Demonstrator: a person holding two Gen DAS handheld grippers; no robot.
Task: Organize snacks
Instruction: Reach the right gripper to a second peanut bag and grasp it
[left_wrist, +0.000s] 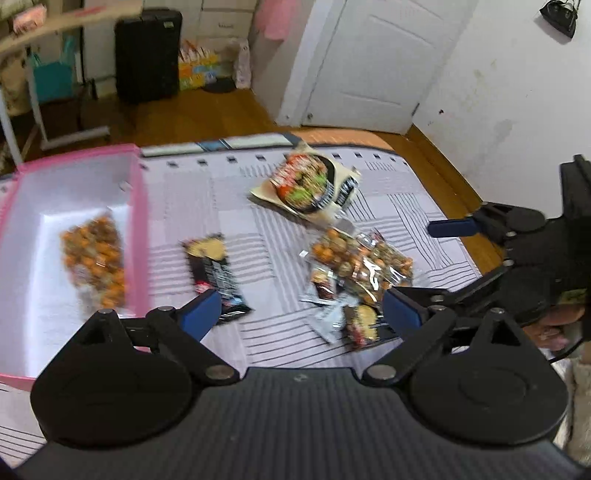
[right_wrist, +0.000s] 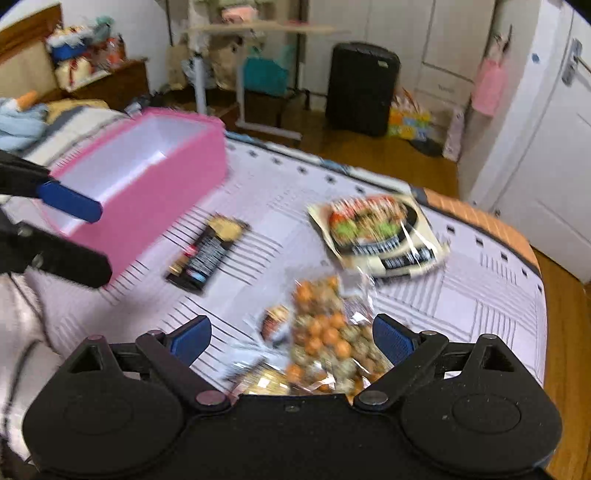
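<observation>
A pink box (left_wrist: 137, 221) with a white inside sits at the left of the bed; a clear bag of orange snack balls (left_wrist: 94, 258) lies in it. My left gripper (left_wrist: 301, 310) is open and empty above the striped cover, just right of the box. A black snack bar (left_wrist: 216, 273) lies under its left finger. A second bag of orange balls (left_wrist: 364, 258) and small packets (left_wrist: 347, 321) lie to the right. My right gripper (right_wrist: 291, 336) is open above that bag (right_wrist: 328, 343). A cream noodle pack (right_wrist: 380, 232) lies further off.
The right gripper shows in the left wrist view (left_wrist: 524, 251) at the right edge of the bed. The left gripper's blue finger (right_wrist: 70, 201) shows by the pink box (right_wrist: 147, 192). A black suitcase (right_wrist: 360, 88), a white door (left_wrist: 373, 62) and wood floor lie beyond the bed.
</observation>
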